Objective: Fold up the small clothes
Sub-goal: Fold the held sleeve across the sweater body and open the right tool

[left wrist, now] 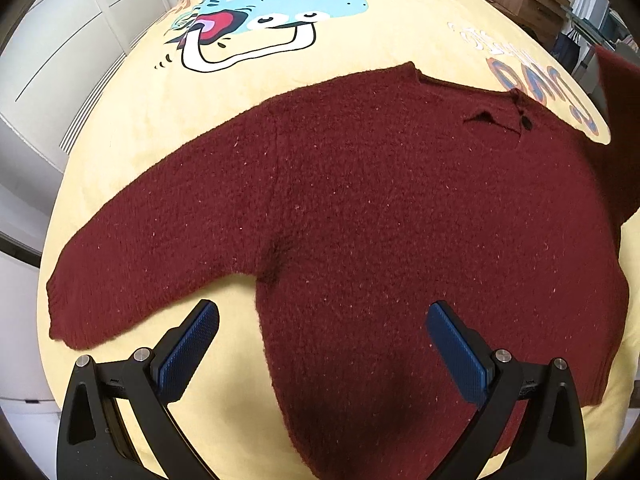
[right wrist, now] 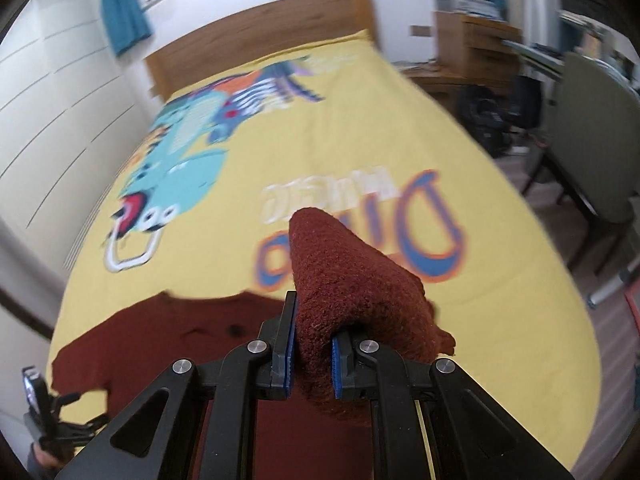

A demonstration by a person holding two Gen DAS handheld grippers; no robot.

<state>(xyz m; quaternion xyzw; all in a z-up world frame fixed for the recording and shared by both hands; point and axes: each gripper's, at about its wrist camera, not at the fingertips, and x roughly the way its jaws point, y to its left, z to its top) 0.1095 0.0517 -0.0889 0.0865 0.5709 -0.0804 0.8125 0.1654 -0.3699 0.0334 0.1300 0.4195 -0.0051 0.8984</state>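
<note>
A dark red knitted sweater [left wrist: 380,208] lies spread flat on a yellow bed cover [left wrist: 360,28], its left sleeve [left wrist: 140,264] stretched out to the side. My left gripper [left wrist: 322,340] is open and empty, hovering over the sweater's lower edge. My right gripper [right wrist: 313,334] is shut on the sweater's right sleeve [right wrist: 344,280] and holds it lifted above the bed. The raised sleeve also shows at the right edge of the left wrist view [left wrist: 620,128]. The sweater's body lies below in the right wrist view [right wrist: 168,332]. The left gripper shows at that view's lower left [right wrist: 44,412].
The cover has a cartoon dinosaur print [left wrist: 256,12] and large lettering [right wrist: 360,232]. White wardrobe doors [left wrist: 60,40] stand left of the bed. A wooden headboard [right wrist: 260,40] is at the far end. A wooden desk [right wrist: 468,44] and a chair [right wrist: 592,152] stand on the right.
</note>
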